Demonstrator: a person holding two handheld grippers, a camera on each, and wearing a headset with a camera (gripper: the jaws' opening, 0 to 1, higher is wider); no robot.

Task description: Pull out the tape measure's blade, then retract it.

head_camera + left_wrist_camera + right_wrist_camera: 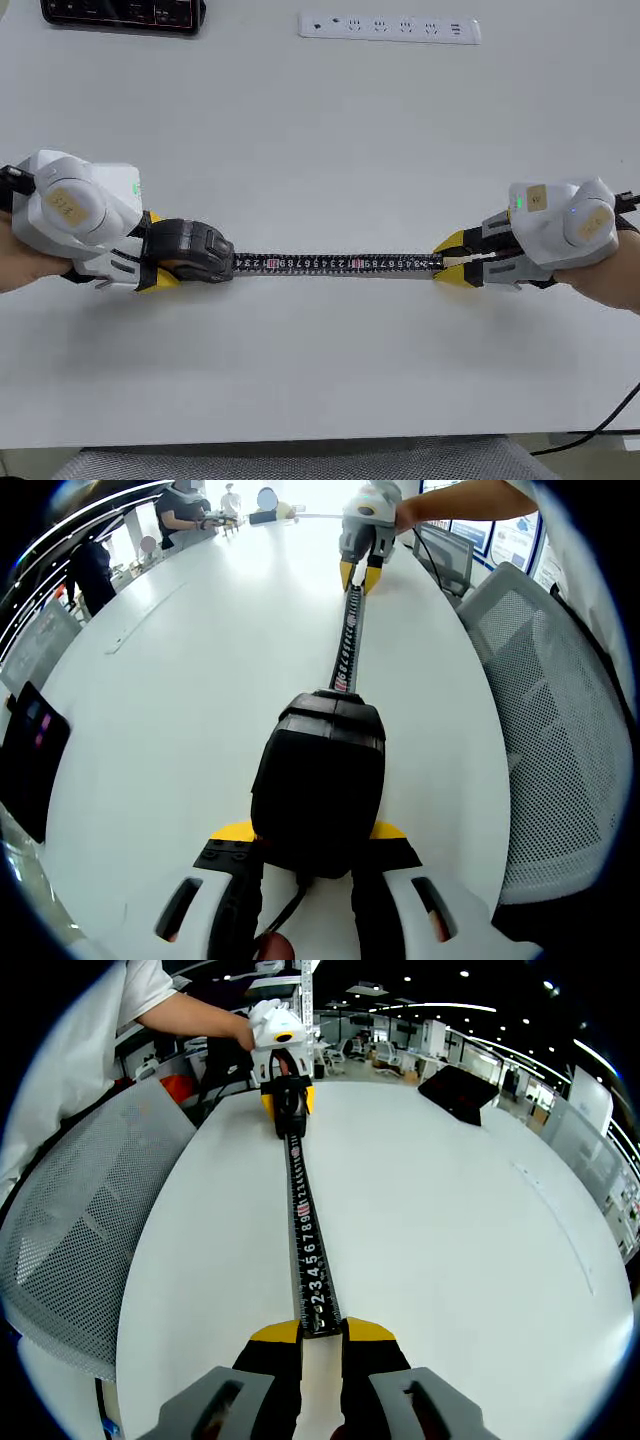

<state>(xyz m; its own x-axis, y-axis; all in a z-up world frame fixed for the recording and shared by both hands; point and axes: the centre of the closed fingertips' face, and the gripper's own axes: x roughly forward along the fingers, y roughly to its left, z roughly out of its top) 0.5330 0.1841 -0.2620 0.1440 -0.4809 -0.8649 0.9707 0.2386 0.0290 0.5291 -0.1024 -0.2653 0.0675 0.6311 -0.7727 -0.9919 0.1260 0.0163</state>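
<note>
Left gripper [150, 262] clamps tape measure case [190, 250] as anchor; right gripper [452, 260] pinches blade [335, 264] tip, tensioning it above tabletop [320, 140]

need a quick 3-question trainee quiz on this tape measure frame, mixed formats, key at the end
1. Fill in: the right hand-held gripper pinches the blade's ____.
2. The case sits in: A. the left hand-held gripper B. the right one C. neither.
3. True or false: the blade is fully retracted into the case.
Key: 1 tip; 2 A; 3 false, it is stretched out between the two grippers.
</note>
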